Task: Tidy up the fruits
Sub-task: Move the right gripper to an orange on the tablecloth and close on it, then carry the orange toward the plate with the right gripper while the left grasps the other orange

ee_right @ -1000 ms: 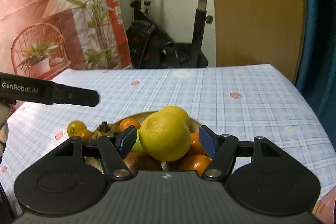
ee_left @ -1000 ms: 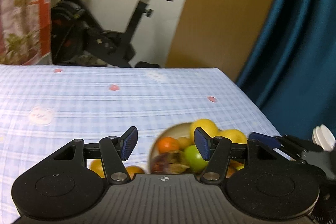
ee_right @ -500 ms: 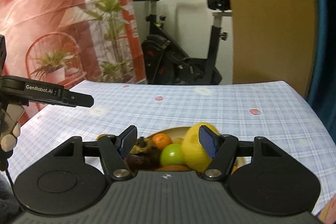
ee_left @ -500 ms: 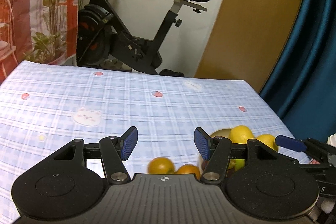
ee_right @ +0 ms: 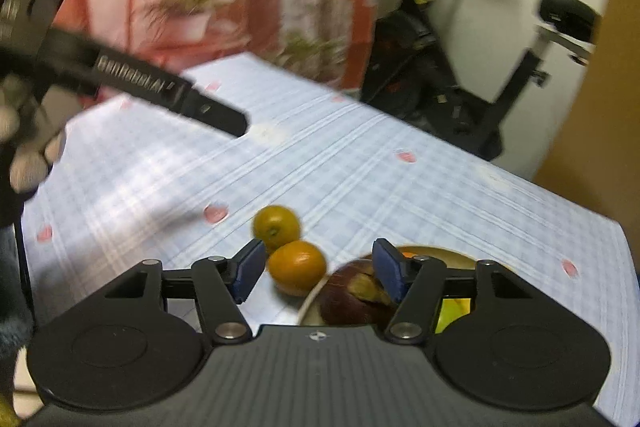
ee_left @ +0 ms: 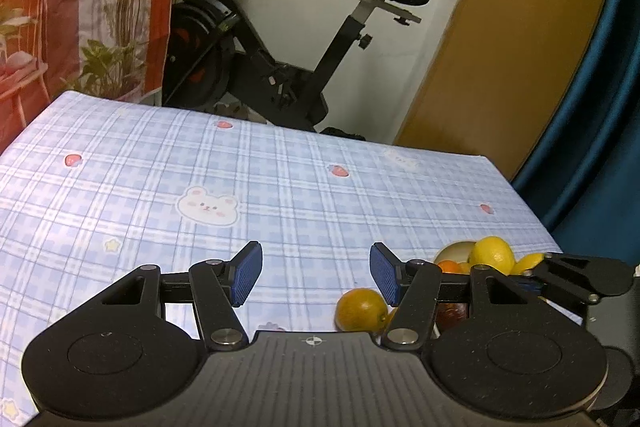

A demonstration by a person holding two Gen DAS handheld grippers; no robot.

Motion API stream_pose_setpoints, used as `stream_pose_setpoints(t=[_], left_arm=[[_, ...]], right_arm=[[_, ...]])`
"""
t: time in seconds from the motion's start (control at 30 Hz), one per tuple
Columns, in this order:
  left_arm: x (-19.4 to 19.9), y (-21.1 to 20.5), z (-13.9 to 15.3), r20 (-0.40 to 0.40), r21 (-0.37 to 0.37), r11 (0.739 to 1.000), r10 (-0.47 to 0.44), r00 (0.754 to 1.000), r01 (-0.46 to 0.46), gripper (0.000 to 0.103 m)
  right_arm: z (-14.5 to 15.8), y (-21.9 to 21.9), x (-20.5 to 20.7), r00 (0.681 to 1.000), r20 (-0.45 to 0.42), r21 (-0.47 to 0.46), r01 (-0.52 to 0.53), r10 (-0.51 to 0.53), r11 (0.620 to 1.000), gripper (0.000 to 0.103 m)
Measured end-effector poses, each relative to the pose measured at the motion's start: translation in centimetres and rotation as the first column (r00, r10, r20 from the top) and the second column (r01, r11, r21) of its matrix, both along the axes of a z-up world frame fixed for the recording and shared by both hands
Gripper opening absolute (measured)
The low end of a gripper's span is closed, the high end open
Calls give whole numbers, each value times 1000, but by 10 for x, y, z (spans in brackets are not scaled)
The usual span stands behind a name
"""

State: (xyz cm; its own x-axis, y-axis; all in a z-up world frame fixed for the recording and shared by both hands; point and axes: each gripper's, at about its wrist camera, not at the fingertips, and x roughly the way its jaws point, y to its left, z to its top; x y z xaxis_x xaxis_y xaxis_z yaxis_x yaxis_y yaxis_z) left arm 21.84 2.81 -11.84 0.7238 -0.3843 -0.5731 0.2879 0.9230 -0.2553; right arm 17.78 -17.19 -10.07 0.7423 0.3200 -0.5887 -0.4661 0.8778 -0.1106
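So the bowl [ee_right: 310,301] was the anchor for everything here, a cream-coloured one sitting on the blue checked tablecloth [ee_left: 280,195] near the table's right edge. Two small oranges were out on the cloth just left of the bowl: the nearer orange [ee_right: 297,267] almost touched the rim, and the greenish-yellow orange [ee_right: 276,227] sat right behind it, the two looking like they touched. In the bowl, a dark purple fruit with a split skin [ee_right: 354,297] lay against the left rim, and a lemon [ee_left: 492,255] stuck up at the far side with more orange fruit tucked beside it.

The right gripper [ee_right: 318,273] hung over the bowl's left rim. Its jaws had just been closing a bit, but the blue pads [ee_right: 250,273] were apart with nothing pinched; the nearer orange and the purple fruit only showed in the gap below. That view was smeared, so finer detail was a no-go.

The left gripper [ee_left: 316,273] hovered over bare cloth left of the bowl, fingers apart and empty, one loose orange peeking by its right pad. From the right wrist view its dark body reached in above the cloth, far left of the bowl, with a blurry hand [ee_right: 24,151] on it. An exercise bike [ee_left: 280,67] stood beyond the table, behind the bowl.
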Motion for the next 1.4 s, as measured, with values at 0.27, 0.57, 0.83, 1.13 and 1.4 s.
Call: stream_pose_setpoints(t=[0.27, 0.57, 0.83, 1.13, 1.4], left_arm=[[2, 9, -9, -12, -16, 1000, -4, 1000, 4, 62], [7, 13, -17, -36, -32, 999, -6, 999, 5, 62], [6, 11, -20, -53, -44, 999, -9, 999, 6, 62], [2, 4, -18, -37, -31, 999, -23, 999, 22, 62], [3, -20, -30, -45, 2, 995, -103, 994, 104, 62]], right_arm=[[-24, 36, 30, 993, -88, -162, -98, 84, 982, 58], [-42, 51, 47, 982, -168, -289, -137, 91, 947, 54], [-41, 49, 43, 983, -156, -278, -135, 94, 951, 48], [-19, 30, 17, 998, -69, -45, 10, -14, 999, 48], [5, -16, -13, 980, -18, 207, 198, -199, 958, 48]])
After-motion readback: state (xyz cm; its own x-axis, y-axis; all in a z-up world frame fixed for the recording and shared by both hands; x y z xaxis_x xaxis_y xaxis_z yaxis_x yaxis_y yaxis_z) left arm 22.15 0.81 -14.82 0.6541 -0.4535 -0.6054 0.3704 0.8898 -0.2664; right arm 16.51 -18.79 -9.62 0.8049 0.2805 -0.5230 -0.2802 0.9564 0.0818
